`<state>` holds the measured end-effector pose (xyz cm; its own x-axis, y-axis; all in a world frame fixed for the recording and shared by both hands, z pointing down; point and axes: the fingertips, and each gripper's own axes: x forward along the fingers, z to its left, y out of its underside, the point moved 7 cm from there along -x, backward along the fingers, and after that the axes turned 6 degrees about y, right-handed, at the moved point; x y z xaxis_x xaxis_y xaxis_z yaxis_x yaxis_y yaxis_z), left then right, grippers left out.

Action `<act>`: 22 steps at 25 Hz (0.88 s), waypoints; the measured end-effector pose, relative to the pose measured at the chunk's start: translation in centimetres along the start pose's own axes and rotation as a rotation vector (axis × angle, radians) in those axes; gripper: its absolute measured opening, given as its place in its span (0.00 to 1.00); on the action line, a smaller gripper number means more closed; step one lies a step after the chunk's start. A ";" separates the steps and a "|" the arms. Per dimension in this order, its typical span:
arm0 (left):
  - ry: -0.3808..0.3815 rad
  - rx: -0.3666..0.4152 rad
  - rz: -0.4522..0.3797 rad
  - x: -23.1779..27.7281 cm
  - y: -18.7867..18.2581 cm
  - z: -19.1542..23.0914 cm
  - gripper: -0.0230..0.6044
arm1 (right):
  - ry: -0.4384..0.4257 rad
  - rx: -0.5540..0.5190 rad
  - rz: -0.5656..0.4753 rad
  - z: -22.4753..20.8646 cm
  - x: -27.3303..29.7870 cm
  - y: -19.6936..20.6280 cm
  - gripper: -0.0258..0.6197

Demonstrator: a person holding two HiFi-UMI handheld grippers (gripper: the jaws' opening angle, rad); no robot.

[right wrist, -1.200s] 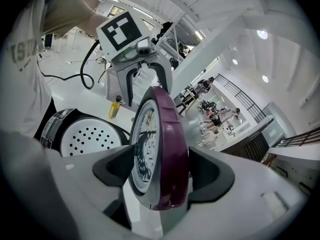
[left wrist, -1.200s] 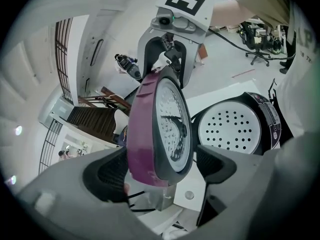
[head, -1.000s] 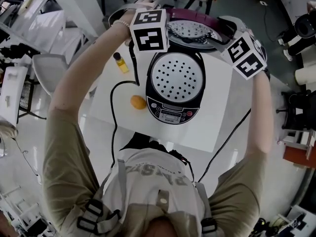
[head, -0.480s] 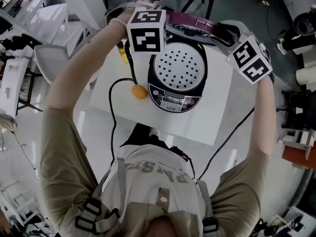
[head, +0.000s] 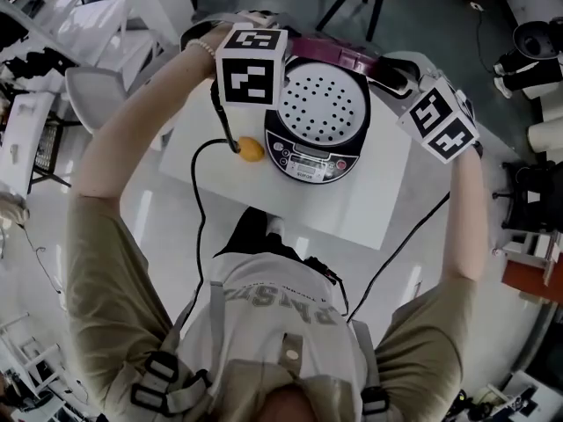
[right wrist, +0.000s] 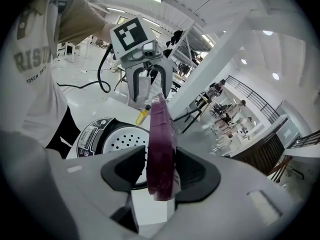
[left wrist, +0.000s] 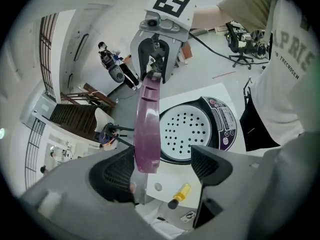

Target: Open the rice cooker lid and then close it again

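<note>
Item: cooker [head: 321,139], black body, silver control panel [head: 306,163] on its near face. It stands on the white table [head: 374,205], toward the far edge.

Part: lid [left wrist: 146,129], purple and glossy, hinged at the far side of the cooker. It stands about upright over the far rim, edge-on to both tool cameras. The mouth below it is uncovered and shows a white perforated plate [head: 327,104].

Left tool [left wrist: 162,171]: the jaws are wide, with the lid's left rim between them. The rim lies against one pad and the other pad stands clear, so we count this as open, not a grip.

Right tool [right wrist: 161,176]: the jaws have just been closing and clamp the lid's right rim between both pads.

Step in hand, as we judge it: swinging the lid on its hinge. Opening looks done and closing is left.

Handling notes:
- We would keep the two tools level with each other and follow the hinge's arc, so the lid does not twist.
- The right tool carries and the left steadies.
- We would lower slowly, then press near the front until the latch catches, without shoving the cooker along the table.

Also present: yellow bottle [left wrist: 179,194], left of the cooker.
</note>
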<state>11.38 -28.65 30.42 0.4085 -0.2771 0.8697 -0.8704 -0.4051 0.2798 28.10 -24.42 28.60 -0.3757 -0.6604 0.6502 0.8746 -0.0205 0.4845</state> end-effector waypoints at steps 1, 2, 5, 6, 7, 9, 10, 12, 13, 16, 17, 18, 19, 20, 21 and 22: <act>0.007 -0.004 -0.003 0.0 0.0 -0.5 0.63 | -0.006 -0.003 0.002 0.5 -0.1 0.0 0.34; 0.015 -0.007 -0.006 0.0 0.0 -1.0 0.63 | -0.011 -0.007 0.004 1.0 -0.2 0.0 0.34; 0.035 -0.010 -0.005 0.3 0.0 -2.4 0.63 | -0.029 -0.013 0.006 2.5 -0.3 0.2 0.34; 0.043 -0.011 -0.003 0.4 0.0 -2.9 0.63 | -0.036 -0.012 0.006 3.0 -0.3 0.2 0.34; 0.052 -0.012 -0.001 0.5 0.0 -3.4 0.63 | -0.044 -0.012 0.006 3.5 -0.4 0.3 0.34; 0.071 -0.013 0.004 0.8 0.0 -4.4 0.63 | -0.061 -0.009 0.006 4.5 -0.4 0.5 0.34; 0.080 -0.012 0.008 0.9 0.0 -4.9 0.63 | -0.070 -0.008 0.007 5.0 -0.4 0.6 0.34; 0.094 -0.010 0.015 1.3 0.1 -5.9 0.64 | -0.085 -0.005 0.008 5.9 -0.4 0.8 0.34; 0.099 -0.011 0.016 1.5 0.1 -6.3 0.64 | -0.092 -0.003 0.008 6.4 -0.3 0.9 0.34; 0.118 -0.016 0.018 1.9 0.2 -7.5 0.65 | -0.117 0.003 0.010 7.6 -0.2 1.1 0.34; 0.124 -0.017 0.018 2.1 0.2 -7.8 0.65 | -0.125 0.005 0.012 7.9 -0.1 1.2 0.34; 0.129 -0.016 0.020 2.2 0.2 -8.2 0.65 | -0.132 0.006 0.014 8.2 -0.1 1.3 0.34; 0.134 -0.016 0.021 2.4 0.3 -8.4 0.65 | -0.139 0.006 0.017 8.5 0.0 1.3 0.34; 0.140 -0.016 0.023 2.6 0.3 -8.7 0.65 | -0.147 0.007 0.019 8.8 0.0 1.4 0.34; 0.146 -0.016 0.023 2.7 0.3 -9.0 0.65 | -0.156 0.007 0.021 9.1 0.1 1.5 0.34; 0.153 -0.018 0.022 2.9 0.4 -9.2 0.65 | -0.166 0.009 0.024 9.4 0.2 1.6 0.34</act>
<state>9.71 -21.55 36.76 0.3435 -0.1497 0.9272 -0.8841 -0.3845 0.2655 26.57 -17.53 34.96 -0.4008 -0.5278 0.7489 0.8814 0.0010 0.4724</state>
